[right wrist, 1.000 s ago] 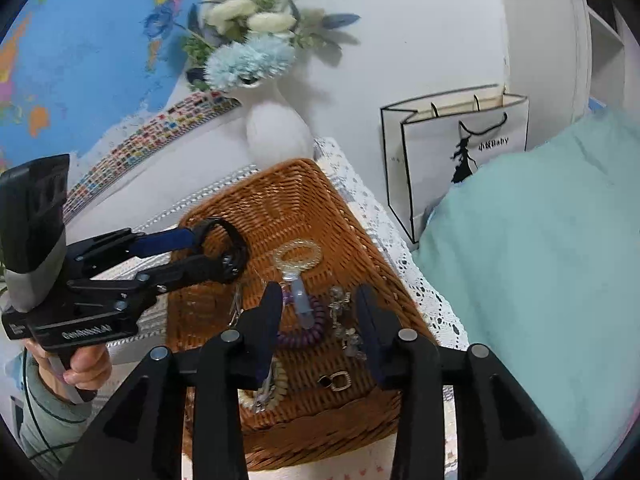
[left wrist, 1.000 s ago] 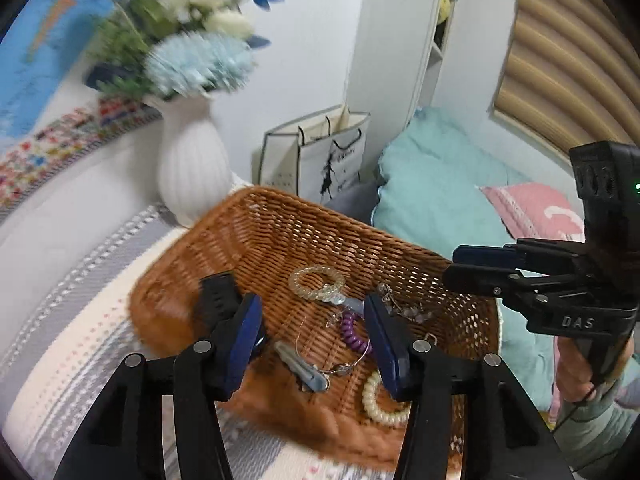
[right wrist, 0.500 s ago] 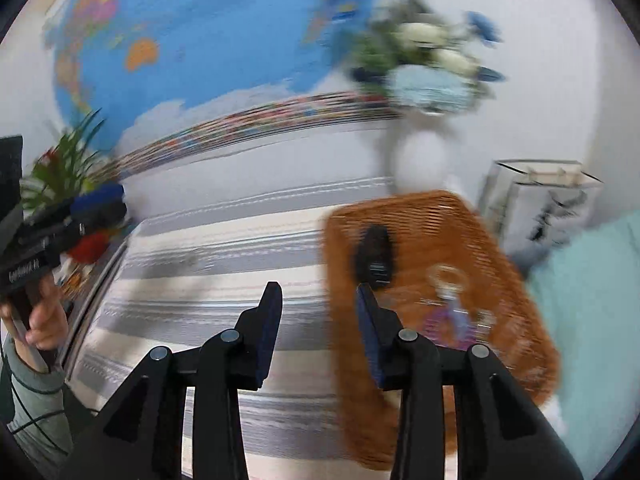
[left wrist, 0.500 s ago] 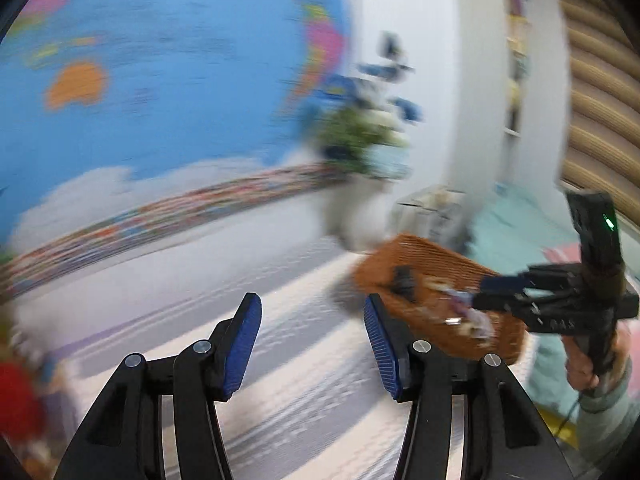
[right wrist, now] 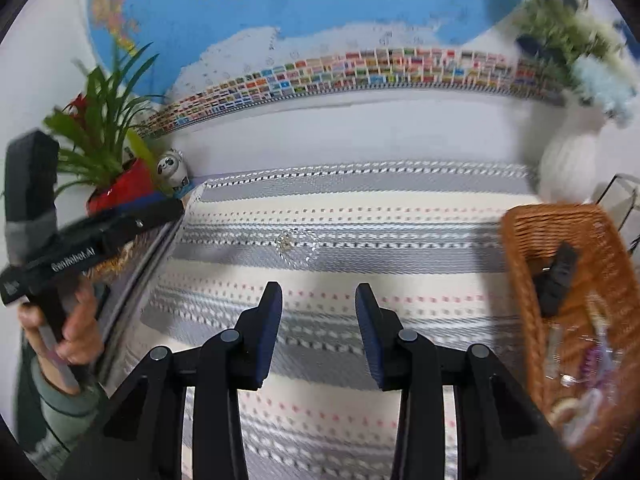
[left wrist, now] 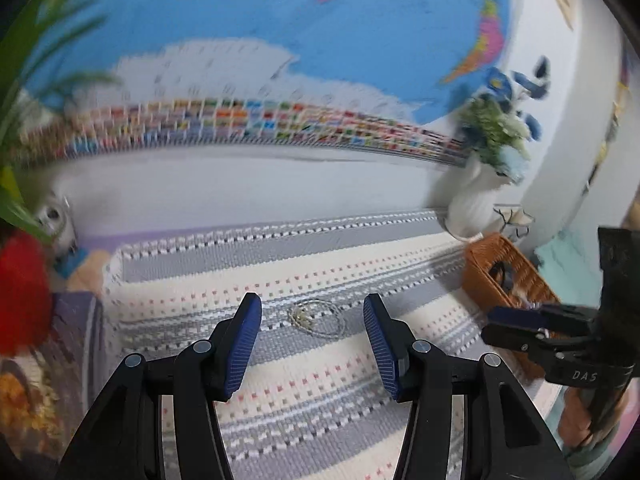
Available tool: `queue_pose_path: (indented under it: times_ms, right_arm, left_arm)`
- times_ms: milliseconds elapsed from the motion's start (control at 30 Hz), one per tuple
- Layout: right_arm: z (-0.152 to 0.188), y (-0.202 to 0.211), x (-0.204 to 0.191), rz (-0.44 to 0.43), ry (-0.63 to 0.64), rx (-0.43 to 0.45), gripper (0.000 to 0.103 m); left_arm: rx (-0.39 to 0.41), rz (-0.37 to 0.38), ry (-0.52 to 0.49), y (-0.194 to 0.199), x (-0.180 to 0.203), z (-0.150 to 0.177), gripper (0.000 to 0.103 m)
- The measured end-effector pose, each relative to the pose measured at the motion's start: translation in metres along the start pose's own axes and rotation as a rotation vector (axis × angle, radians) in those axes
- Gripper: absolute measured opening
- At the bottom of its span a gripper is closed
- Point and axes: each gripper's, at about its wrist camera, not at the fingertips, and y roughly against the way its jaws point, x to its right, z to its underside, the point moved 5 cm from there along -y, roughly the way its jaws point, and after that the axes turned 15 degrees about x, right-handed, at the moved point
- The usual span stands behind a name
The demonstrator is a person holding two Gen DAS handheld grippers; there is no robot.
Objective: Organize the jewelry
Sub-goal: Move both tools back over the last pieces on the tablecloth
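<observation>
One wicker basket (right wrist: 520,232), jewelry (right wrist: 592,360) inside

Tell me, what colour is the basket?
The basket is orange-brown woven wicker, clearest in the right wrist view.

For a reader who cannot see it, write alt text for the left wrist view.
An open left gripper hangs over a thin bracelet lying on a striped cloth. At right, the right gripper reaches in front of a wicker basket; a white vase stands behind.
</observation>
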Motion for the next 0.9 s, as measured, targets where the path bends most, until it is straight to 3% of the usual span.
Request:
queue_pose_path:
  times_ms: [167,400,500,667,767,900]
  right_arm:
    - [-0.008,-0.053,0.006,0.002,-0.025,-0.053,0.041]
    - [0.001,-0.136,-0.001,0.010,0.061,-0.151,0.041]
    - [0.006,-0.160,-0.003,0.000,0.091,-0.172,0.041]
    - [0.014,-0.174,-0.004,0.009,0.141,-0.157,0.041]
    - [0.016,-0.178,-0.008,0.023,0.170,-0.140,0.041]
    - [0.021,-0.182,-0.027,0.075,0.302,-0.100,0.039]
  left_arm:
    - [-0.036,-0.012,0.062,-0.045,-0.020,0.001,0.054]
    - [-0.071,-0.020,0.111,-0.097,-0.045,0.020,0.054]
    - [-0.084,-0.067,0.091,-0.106,-0.054,0.031,0.052]
    - [-0.085,-0.114,0.114,-0.109,-0.063,0.042,0.050]
    - [-0.097,-0.112,0.123,-0.111,-0.063,0.047,0.041]
    - [-0.114,-0.110,0.123,-0.114,-0.060,0.052,0.039]
